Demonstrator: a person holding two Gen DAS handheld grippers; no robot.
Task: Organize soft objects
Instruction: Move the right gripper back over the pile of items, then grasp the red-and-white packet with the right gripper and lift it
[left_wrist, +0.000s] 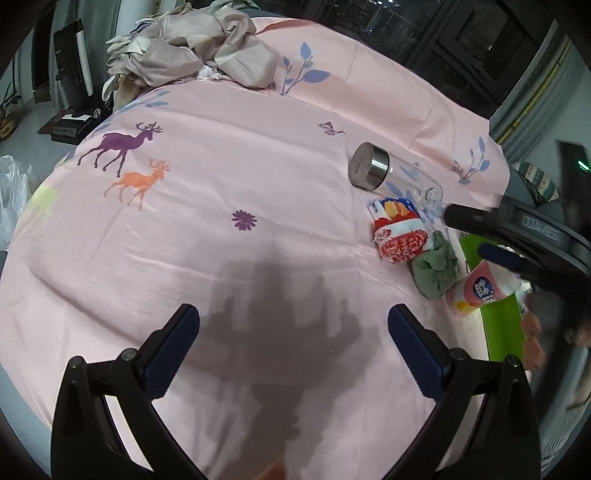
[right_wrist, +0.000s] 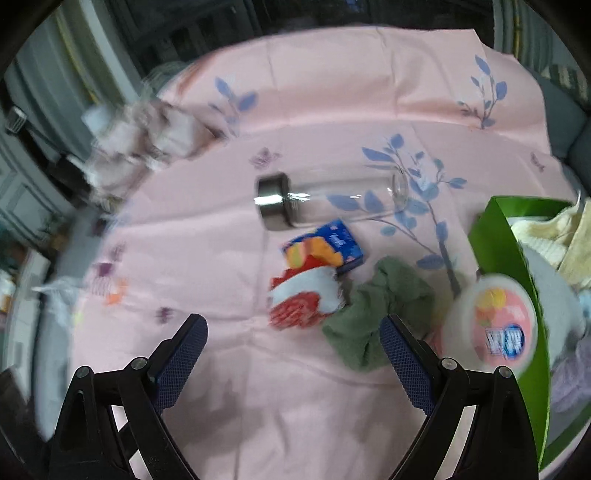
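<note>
A red-and-white cloth (left_wrist: 400, 240) (right_wrist: 303, 299) lies on the pink sheet, next to a crumpled green cloth (left_wrist: 436, 267) (right_wrist: 380, 314) and a blue tissue pack (right_wrist: 325, 245). A pink tissue roll (left_wrist: 476, 290) (right_wrist: 495, 325) leans at the green bin (left_wrist: 502, 325) (right_wrist: 506, 236), which holds several soft cloths. My left gripper (left_wrist: 293, 314) is open and empty over bare sheet. My right gripper (right_wrist: 293, 325) is open and empty, hovering just short of the cloths; it also shows in the left wrist view (left_wrist: 480, 236).
A clear glass bottle with a steel cap (left_wrist: 391, 173) (right_wrist: 332, 199) lies on its side behind the cloths. A heap of beige bedding (left_wrist: 192, 48) sits at the far left corner. The bed edge drops off on the left.
</note>
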